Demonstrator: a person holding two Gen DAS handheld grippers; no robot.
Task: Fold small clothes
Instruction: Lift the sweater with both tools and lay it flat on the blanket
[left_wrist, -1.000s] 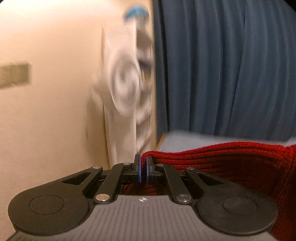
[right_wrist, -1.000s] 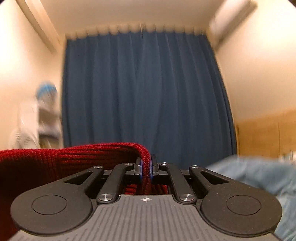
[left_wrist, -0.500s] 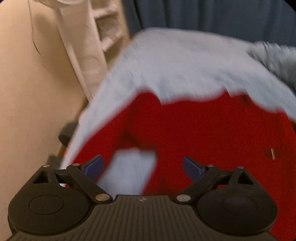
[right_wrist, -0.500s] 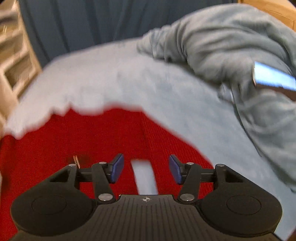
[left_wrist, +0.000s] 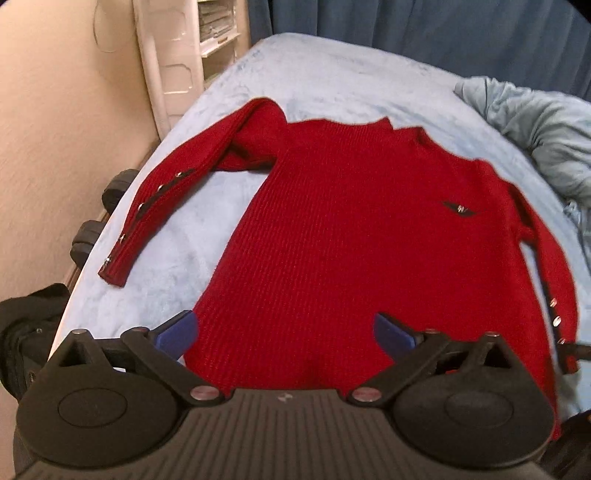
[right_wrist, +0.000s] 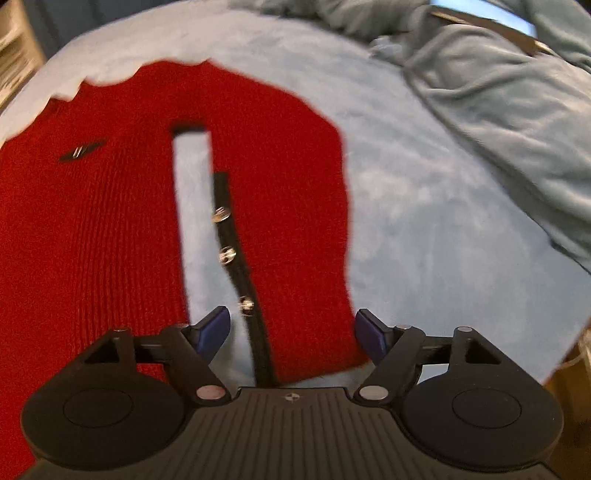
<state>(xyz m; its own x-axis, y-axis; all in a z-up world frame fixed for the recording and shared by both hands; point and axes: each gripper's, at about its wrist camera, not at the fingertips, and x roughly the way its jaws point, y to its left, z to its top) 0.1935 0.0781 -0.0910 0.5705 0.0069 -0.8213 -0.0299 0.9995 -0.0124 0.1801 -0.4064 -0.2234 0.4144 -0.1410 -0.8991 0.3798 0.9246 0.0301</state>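
Observation:
A red knit sweater (left_wrist: 332, 229) lies flat, front up, on the light blue bed (left_wrist: 332, 70), neck at the far end. Its left sleeve (left_wrist: 166, 199) angles out toward the bed's left edge. My left gripper (left_wrist: 284, 326) hovers over the hem's left part, jaws opening wide, pads clear of the fabric. In the right wrist view the sweater (right_wrist: 92, 221) fills the left side, and its buttoned right sleeve (right_wrist: 295, 221) runs toward me. My right gripper (right_wrist: 291, 326) is above that sleeve's cuff, jaws opening, with the cuff below the gap and not pinched.
A crumpled grey-blue blanket (left_wrist: 535, 133) (right_wrist: 498, 92) is heaped at the bed's far right, with a lit screen (right_wrist: 484, 14) on it. A white shelf unit (left_wrist: 173, 55) stands against the left wall. Black wheels (left_wrist: 118, 184) and a dark bag (left_wrist: 26, 325) sit beside the bed.
Both grippers were shut on the raised sweater's edge. They have let it go and opened, tipped downward and come down, and the sweater now lies spread on the bed.

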